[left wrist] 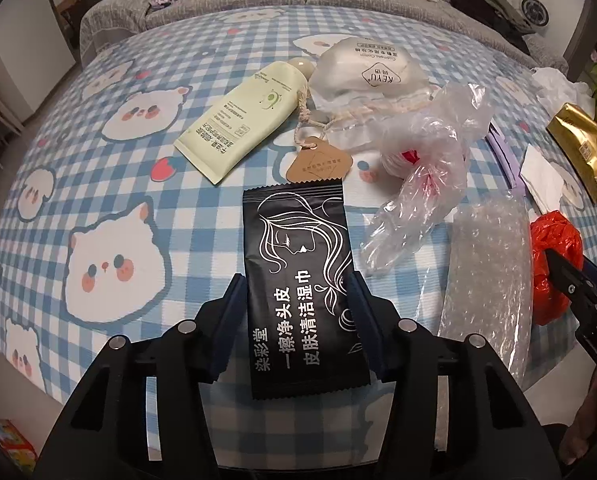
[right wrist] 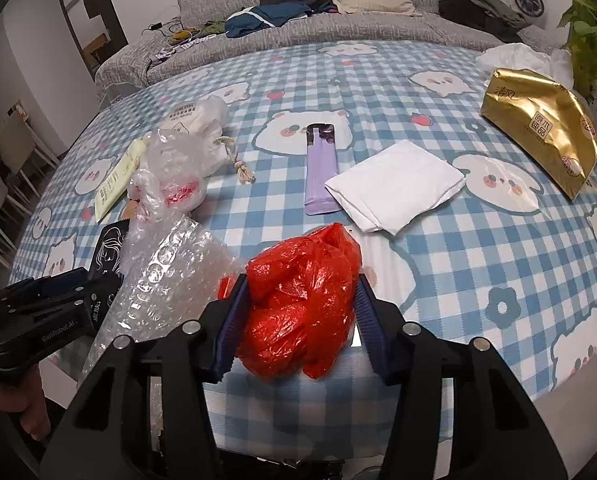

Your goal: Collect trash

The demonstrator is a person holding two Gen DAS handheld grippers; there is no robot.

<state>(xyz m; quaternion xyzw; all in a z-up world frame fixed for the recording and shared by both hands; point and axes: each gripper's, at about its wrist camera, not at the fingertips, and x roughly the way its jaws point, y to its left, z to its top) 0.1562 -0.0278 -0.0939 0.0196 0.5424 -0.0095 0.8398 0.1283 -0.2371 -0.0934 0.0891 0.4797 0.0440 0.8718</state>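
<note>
**Operator:** Describe the surface and the room.

**Inspector:** A table [right wrist: 438,280] carries a blue-and-white checked cloth printed with white cartoon animals. Behind it, toward 12 o'clock, a grey sofa [right wrist: 338,28] holds a beige cushion, a dark backpack and loose clothing. A green plant [right wrist: 590,36] stands at 2 o'clock in the right wrist view.

**Operator:** List the items on the cloth.

**Inspector:** In the right wrist view: a gold packet [right wrist: 538,128] at 2 o'clock, a folded white tissue [right wrist: 396,184] and a purple sachet [right wrist: 320,168] near centre, touching each other, a clear plastic bag [right wrist: 174,176] at 10 o'clock, and bubble wrap [right wrist: 166,276] at 9 o'clock. In the left wrist view, a pale green tube [left wrist: 242,120] lies at 11 o'clock, with a white drawstring pouch [left wrist: 362,72] just beside its cap.

**Operator:** State of the left gripper?

**Inspector:** The left gripper [left wrist: 298,312] has its fingers partly closed around a black wipe packet [left wrist: 298,264]. The packet lies flat on the cloth, long axis running 12 to 6. Both pads meet its long edges.

**Operator:** And the right gripper?

**Inspector:** The right gripper [right wrist: 298,312] is likewise partly closed. A crumpled red plastic bag [right wrist: 302,300] sits on the cloth between the fingers; both pads press its sides.
</note>
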